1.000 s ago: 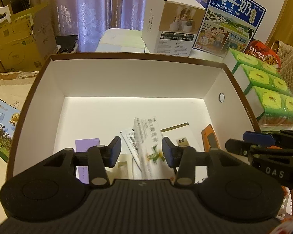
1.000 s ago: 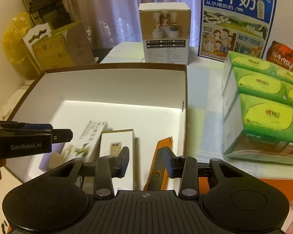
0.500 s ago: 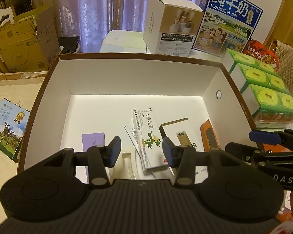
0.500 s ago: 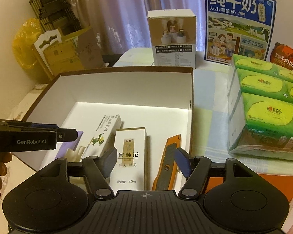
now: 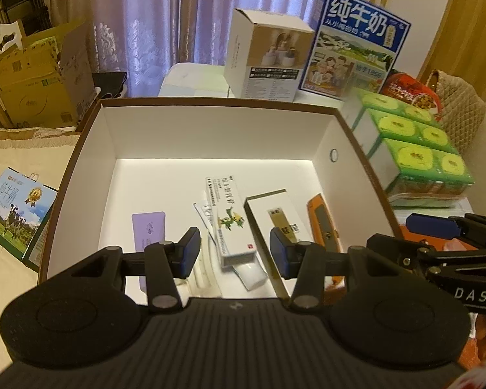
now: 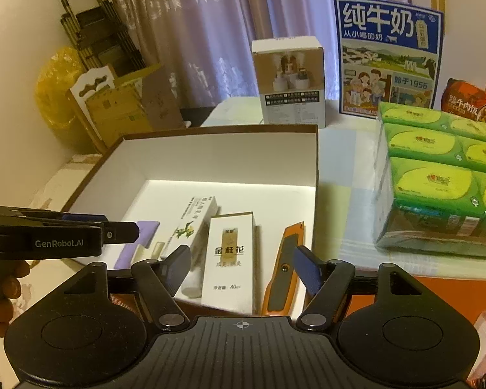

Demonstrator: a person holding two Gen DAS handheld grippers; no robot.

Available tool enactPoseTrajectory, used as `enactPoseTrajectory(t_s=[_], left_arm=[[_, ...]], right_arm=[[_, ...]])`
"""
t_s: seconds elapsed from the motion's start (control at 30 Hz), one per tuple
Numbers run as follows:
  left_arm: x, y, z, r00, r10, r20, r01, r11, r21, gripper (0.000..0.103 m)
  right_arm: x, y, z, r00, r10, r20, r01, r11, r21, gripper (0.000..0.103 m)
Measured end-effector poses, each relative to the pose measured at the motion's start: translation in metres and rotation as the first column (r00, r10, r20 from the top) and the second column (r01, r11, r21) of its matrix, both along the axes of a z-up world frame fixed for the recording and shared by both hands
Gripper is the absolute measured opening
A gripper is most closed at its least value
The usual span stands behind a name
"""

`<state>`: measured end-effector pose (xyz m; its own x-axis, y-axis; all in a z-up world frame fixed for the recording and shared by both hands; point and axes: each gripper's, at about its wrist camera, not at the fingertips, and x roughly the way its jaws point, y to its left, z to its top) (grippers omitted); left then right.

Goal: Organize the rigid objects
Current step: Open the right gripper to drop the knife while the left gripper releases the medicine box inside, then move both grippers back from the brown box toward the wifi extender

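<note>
An open box [image 5: 210, 102] with a brown rim and white inside holds an orange utility knife [image 5: 322, 218], a white carton with a gold label [image 5: 275, 214], an ointment carton [image 5: 226, 214] and a purple flat pack [image 5: 147, 227]. My left gripper [image 5: 234, 251] hangs open above the box's near edge, nothing between its pads. My right gripper [image 6: 242, 267] hovers over the near right corner, its jaws opening. The knife [image 6: 283, 259] and the white carton [image 6: 230, 246] lie below it, untouched. The left gripper [image 6: 113, 225] shows side-on at the left of the right wrist view.
Green tissue packs [image 6: 437, 178] stand right of the box [image 6: 217, 129]. Behind it are a white product carton [image 5: 265, 61] and a blue milk carton [image 5: 356, 42]. Cardboard boxes [image 5: 32, 81] and a milk gift box [image 5: 13, 207] sit at the left.
Both grippers have drawn back and up from the box, so more of its contents show. The right jaws, narrow around the orange knife a second ago, have spread wide.
</note>
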<state>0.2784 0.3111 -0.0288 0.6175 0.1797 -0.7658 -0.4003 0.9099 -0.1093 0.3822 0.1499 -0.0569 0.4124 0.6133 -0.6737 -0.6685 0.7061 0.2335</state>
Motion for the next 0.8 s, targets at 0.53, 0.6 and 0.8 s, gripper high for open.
enactPoseTrajectory(t_s=[0.53, 0.6, 0.8], left_arm=[[-0.029, -0.062, 0.009, 0.999, -0.054, 0.007, 0.054, 0.999, -0.001, 0.042], [-0.031, -0.071, 0.008, 0.998, -0.059, 0.004, 0.059, 0.998, -0.004, 0.042], [-0.035, -0.097, 0.003, 0.998, -0.067, -0.011, 0.067, 0.998, -0.01, 0.042]], right_arm=[[-0.036, -0.061, 0.005, 1.0, -0.015, -0.019, 0.016, 0.999, 0.037, 0.069], [-0.039, -0.068, 0.004, 1.0, -0.019, -0.022, 0.02, 0.999, 0.037, 0.069], [-0.047, -0.094, -0.001, 0.999, -0.023, -0.039, 0.025, 0.999, 0.037, 0.07]])
